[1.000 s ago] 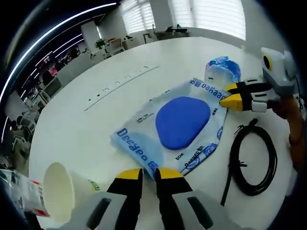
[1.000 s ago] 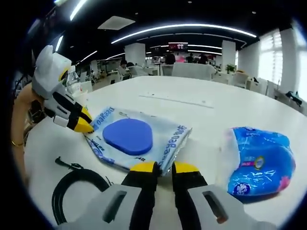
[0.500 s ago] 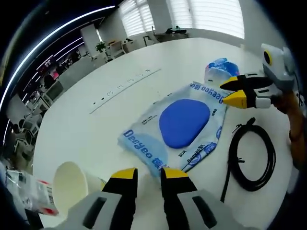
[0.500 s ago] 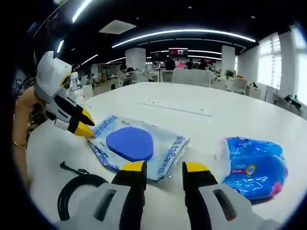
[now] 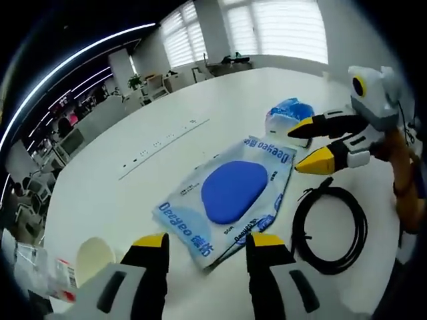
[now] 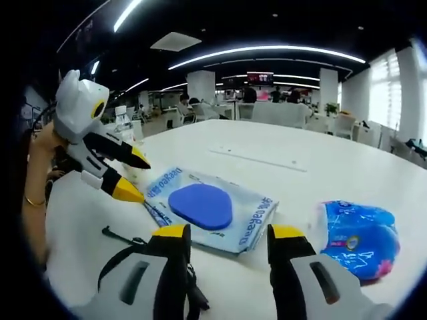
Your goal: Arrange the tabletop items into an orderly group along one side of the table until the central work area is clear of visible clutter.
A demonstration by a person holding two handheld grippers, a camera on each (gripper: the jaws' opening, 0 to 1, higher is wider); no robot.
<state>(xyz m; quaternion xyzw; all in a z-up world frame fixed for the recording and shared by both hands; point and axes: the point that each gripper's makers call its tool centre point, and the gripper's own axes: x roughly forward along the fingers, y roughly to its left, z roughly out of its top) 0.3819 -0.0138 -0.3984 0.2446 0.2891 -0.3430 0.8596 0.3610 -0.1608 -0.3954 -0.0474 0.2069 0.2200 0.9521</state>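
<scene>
A flat wet-wipe pack (image 5: 233,193) with a blue oval lid lies on the white table (image 5: 200,100), free of both grippers. My left gripper (image 5: 208,243) hangs open just short of its near edge. My right gripper (image 5: 304,145) stands open at the pack's far right corner. In the right gripper view the same pack (image 6: 207,207) lies ahead of the open right gripper (image 6: 228,233), with the open left gripper (image 6: 135,177) at its left corner. A blue tissue pack (image 5: 288,113) (image 6: 353,230) rests beside the wipes. A black coiled cable (image 5: 330,223) (image 6: 115,235) lies nearby.
A paper cup (image 5: 93,260) and a labelled bottle (image 5: 37,273) sit at the near left table edge. A long socket strip (image 5: 163,140) (image 6: 257,159) is set into the table. A water bottle (image 6: 123,120) stands far left. A hand (image 6: 40,173) holds the left gripper.
Both grippers went from shut on the wipe pack's edges to open and drew back a little. The pack now lies loose on the table.
</scene>
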